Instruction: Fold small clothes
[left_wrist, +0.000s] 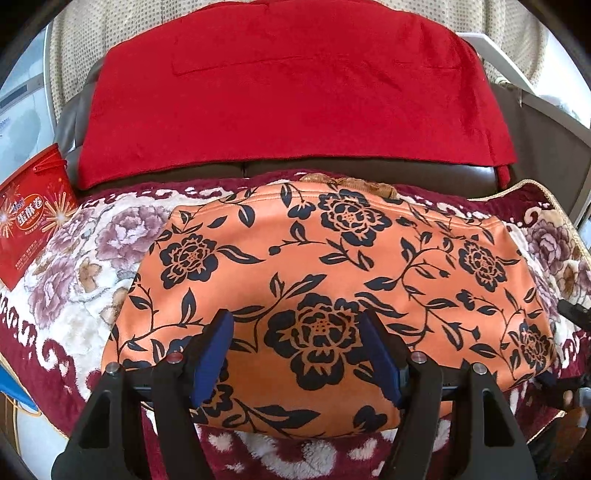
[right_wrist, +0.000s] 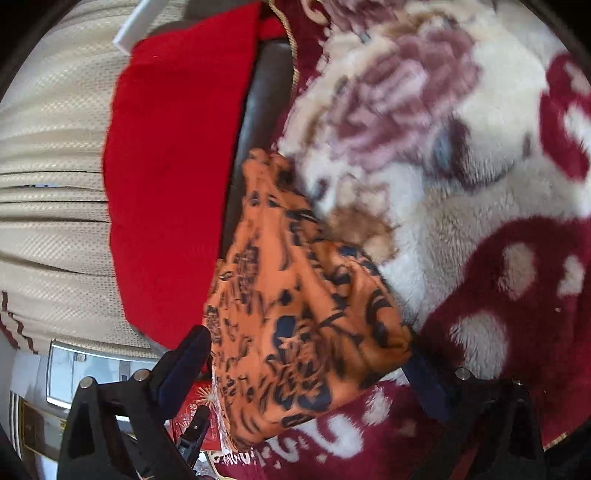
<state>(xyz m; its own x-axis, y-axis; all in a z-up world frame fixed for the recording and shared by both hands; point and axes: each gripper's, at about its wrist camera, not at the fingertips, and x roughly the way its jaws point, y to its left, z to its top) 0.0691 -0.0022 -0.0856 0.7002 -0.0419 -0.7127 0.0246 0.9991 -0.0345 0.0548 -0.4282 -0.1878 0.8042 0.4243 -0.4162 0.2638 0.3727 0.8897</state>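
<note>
Nearest us, the left hand-held gripper (left_wrist: 295, 354) hovers open over the orange black-flowered garment (left_wrist: 332, 280), lying at six o'clock on the plush floral blanket (left_wrist: 81, 258). The right hand-held gripper (right_wrist: 306, 373) brackets a bunched fold; whether it pinches, we cannot tell. Risk: that fold slipping loose and spreading toward the red cloth (left_wrist: 288, 92) at twelve o'clock.

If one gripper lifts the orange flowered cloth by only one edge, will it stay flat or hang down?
Probably it hangs down. The orange flowered cloth lies soft on the plush blanket, and in the right wrist view it bunches into folds at the right gripper. It looks thin, so likely light. Its smooth surface may slip between the pads.
</note>
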